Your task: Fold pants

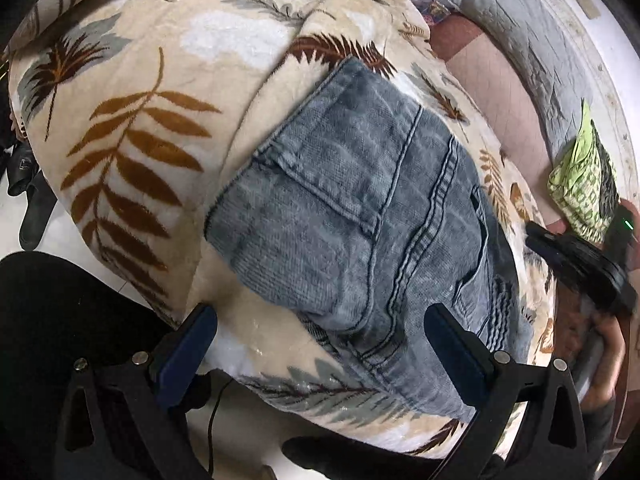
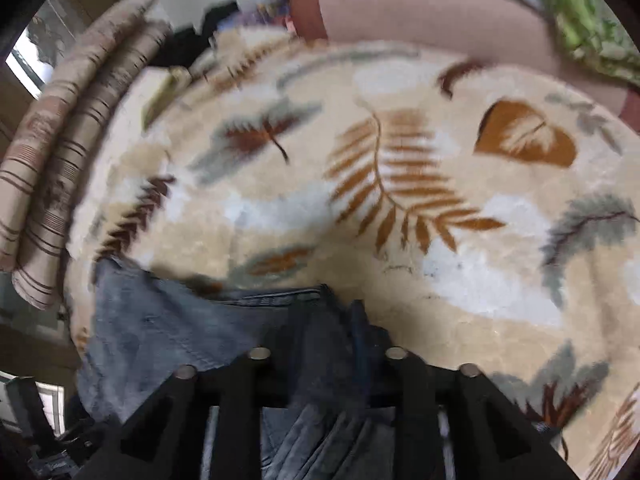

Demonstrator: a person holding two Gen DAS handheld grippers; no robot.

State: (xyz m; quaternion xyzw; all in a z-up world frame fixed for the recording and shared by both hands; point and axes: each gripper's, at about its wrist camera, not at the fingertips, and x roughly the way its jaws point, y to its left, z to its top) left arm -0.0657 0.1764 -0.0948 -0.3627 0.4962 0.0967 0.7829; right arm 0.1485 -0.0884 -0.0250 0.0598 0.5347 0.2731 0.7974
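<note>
Blue denim pants [image 1: 352, 216] lie folded into a compact rectangle on a cream leaf-patterned blanket [image 1: 152, 128]. My left gripper [image 1: 320, 332] is open and empty, its fingers just above the near edge of the pants. My right gripper [image 2: 328, 320] is shut on an edge of the pants [image 2: 168, 332], with denim bunched between its fingers; the view is blurred. In the left wrist view the right gripper [image 1: 580, 264] shows at the right edge of the pants.
A green patterned cloth [image 1: 584, 184] lies at the right beside a grey quilted pillow [image 1: 520, 24]. Pink bedding [image 2: 420, 12] lies beyond the blanket. Striped cushions [image 2: 60, 152] stand at the left. A black cable [image 1: 216, 412] hangs below the bed edge.
</note>
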